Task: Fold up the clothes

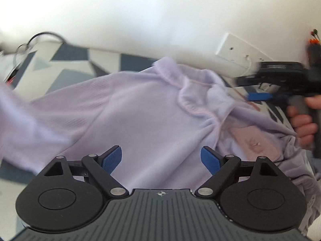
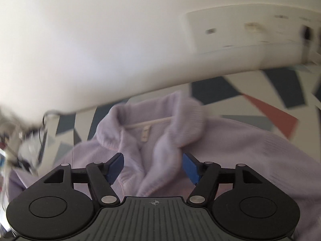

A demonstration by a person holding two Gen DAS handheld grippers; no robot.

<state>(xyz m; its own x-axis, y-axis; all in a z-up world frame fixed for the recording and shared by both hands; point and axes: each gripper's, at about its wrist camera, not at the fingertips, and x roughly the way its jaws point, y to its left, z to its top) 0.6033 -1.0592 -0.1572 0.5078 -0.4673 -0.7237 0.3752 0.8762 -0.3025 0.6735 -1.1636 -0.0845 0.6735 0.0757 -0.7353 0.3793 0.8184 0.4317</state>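
Patterned cloth [image 1: 66, 64] of white, grey, navy and red shapes over the surface, against a white wall [image 1: 140, 16] at the far side. One socket plate [image 1: 238, 50] on that wall, far right; cable clutter [image 2: 18, 140] far left, blurred. One lilac top [image 1: 130, 116], spread across the cloth, collar [image 2: 144, 120] toward the wall. Two grippers: left gripper [image 1: 161, 160] hovering over the top's body, jaws spread, nothing between; right gripper [image 2: 153, 167] just near of the collar, jaws apart, gripping nothing. One hand [image 1: 303, 120] visible, on the right tool's handle.
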